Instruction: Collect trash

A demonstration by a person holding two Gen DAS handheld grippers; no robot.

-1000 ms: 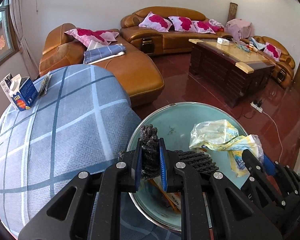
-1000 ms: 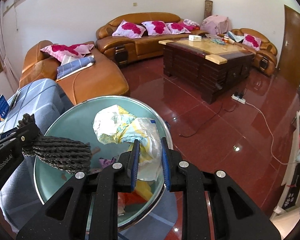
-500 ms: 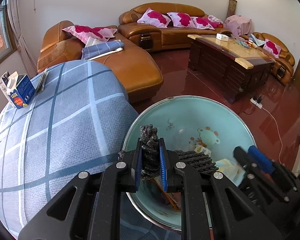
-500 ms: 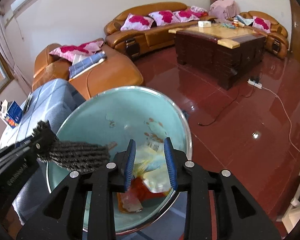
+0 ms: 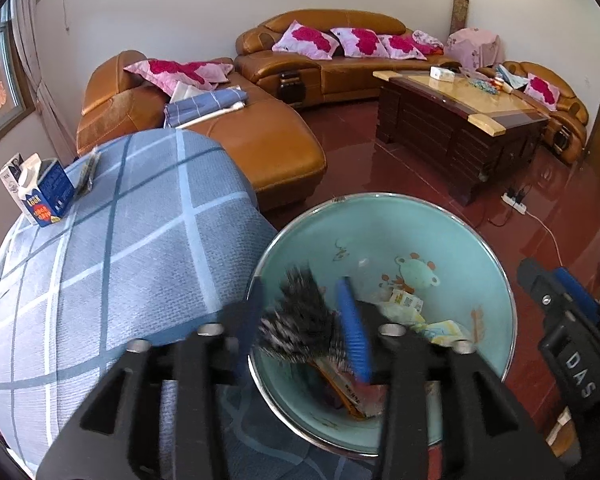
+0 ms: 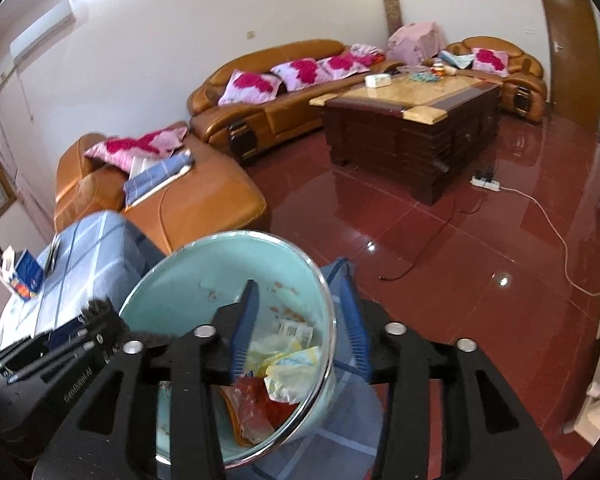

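Note:
A teal enamel basin [image 5: 452,240] sits at the edge of a blue plaid-covered table [image 5: 120,256]; it also shows in the right wrist view [image 6: 204,276]. It holds crumpled wrappers [image 5: 412,312] [image 6: 288,356]. My left gripper [image 5: 304,320] has its jaws spread over the basin, with a dark knitted rag [image 5: 300,320] loose and blurred between them. My right gripper [image 6: 296,332] is open and empty, its jaws straddling the basin's right rim above the yellow-white plastic wrapper. The rag's end shows at the left in the right wrist view [image 6: 100,312].
A blue milk carton [image 5: 40,196] and a dark flat wrapper [image 5: 88,172] lie at the table's far left. Orange leather sofas [image 5: 260,148], a dark wooden coffee table [image 5: 460,120], and a power strip with cable [image 6: 488,184] are on the red tile floor.
My right gripper let go of the yellow-white wrapper into the basin and opened wide. My left gripper's jaws spread apart and the rag is slipping free into the basin.

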